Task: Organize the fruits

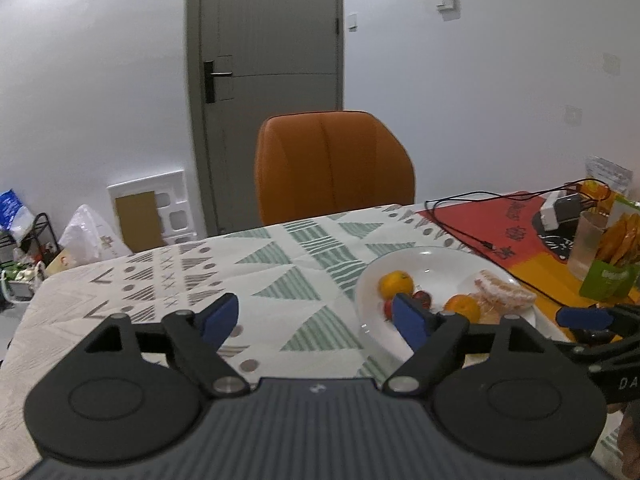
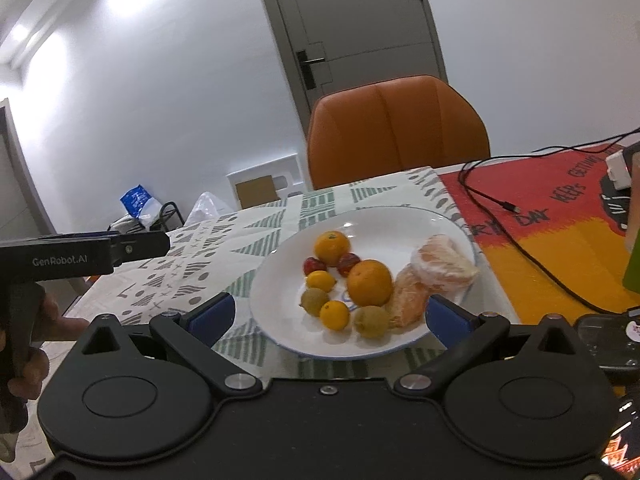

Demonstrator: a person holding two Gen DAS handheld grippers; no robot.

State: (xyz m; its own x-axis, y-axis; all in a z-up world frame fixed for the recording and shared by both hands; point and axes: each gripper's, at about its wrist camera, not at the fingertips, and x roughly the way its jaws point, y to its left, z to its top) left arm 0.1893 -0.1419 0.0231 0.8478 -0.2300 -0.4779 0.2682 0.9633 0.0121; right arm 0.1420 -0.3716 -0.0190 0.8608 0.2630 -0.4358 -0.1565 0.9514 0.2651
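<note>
Blue-padded right tongs are spread wide, nothing between them, hovering low at the near rim of the plate. Its fruit sits just ahead, between the two pads: big orange in the middle, smaller orange behind it, two red fruits between those, two small yellow citrus and two greenish fruits at the near side, peeled segments on the right.

Left tongs also wide apart and empty, over the patterned cloth to the left of the plate; the right pad overlaps the plate's left edge in view, contact unclear. The right wrist view shows a hand holding that tool's handle at far left.

Plate rests on the surface on the cloth. Red-yellow mat with a black cable lies to its right. Orange chair stands behind the surface.
</note>
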